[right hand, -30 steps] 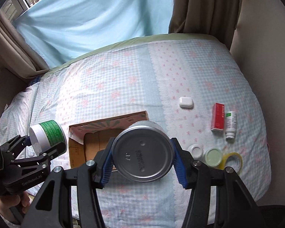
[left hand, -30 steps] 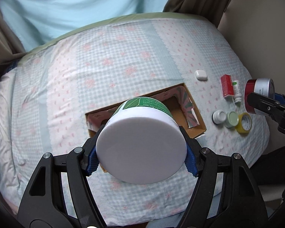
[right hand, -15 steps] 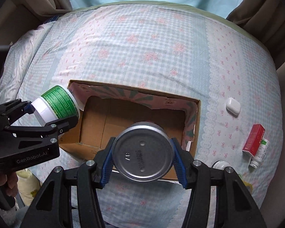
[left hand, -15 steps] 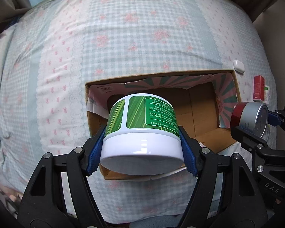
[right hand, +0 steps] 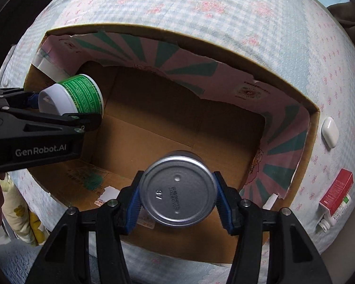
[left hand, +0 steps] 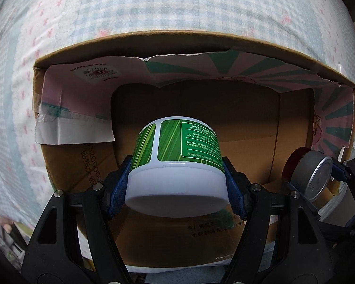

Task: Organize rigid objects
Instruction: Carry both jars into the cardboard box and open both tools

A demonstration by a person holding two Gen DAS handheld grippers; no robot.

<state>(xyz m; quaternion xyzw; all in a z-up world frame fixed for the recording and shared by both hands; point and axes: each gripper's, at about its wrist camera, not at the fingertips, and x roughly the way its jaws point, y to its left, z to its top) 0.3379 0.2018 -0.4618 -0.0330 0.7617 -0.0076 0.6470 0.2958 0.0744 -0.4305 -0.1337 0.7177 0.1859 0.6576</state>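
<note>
My left gripper (left hand: 177, 187) is shut on a green-labelled white jar (left hand: 178, 156) and holds it inside the open cardboard box (left hand: 189, 40), over its left part. The jar also shows in the right wrist view (right hand: 71, 94). My right gripper (right hand: 178, 198) is shut on a silver metal can (right hand: 177, 194) with a red side, held inside the same box (right hand: 312, 111) near its right front. The can shows at the right of the left wrist view (left hand: 312, 177). The box floor between the two is bare cardboard.
The box lies on a bed with a checked floral cover (right hand: 224, 11). Right of the box lie a white earbud case (right hand: 330, 131), a red carton (right hand: 336, 194) and a small white bottle (right hand: 335, 216).
Both grippers have moved forward and down from above the bed into the box, each still holding its object. The box now fills both views.
</note>
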